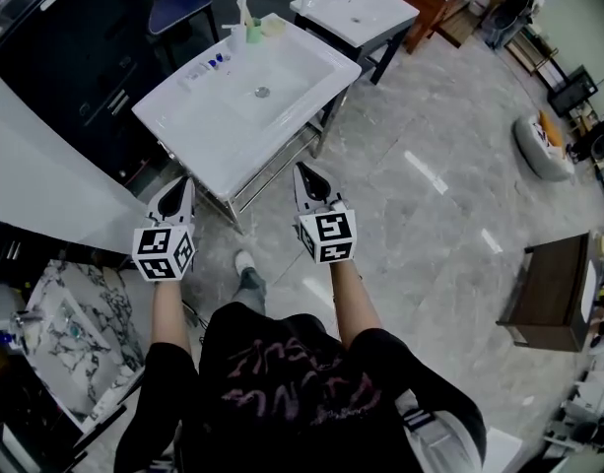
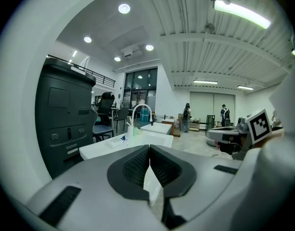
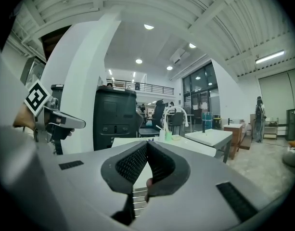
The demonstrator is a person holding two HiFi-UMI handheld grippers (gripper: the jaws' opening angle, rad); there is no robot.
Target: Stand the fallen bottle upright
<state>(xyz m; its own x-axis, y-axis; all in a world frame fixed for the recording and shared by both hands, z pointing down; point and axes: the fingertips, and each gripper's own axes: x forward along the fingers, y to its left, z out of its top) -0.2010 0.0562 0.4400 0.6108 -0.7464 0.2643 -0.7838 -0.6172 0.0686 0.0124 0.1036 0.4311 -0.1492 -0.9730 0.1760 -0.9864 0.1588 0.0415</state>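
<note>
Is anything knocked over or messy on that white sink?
Yes. A small clear bottle with a blue bit lies flat on the back ledge of the white sink, while the green cup further along that ledge stands upright. Nothing looks spilled.

Grey marble floor, ceiling lights

Nothing is legible: the cubes on the left gripper and right gripper bear only square markers, and the shirt print is unreadable.
</note>
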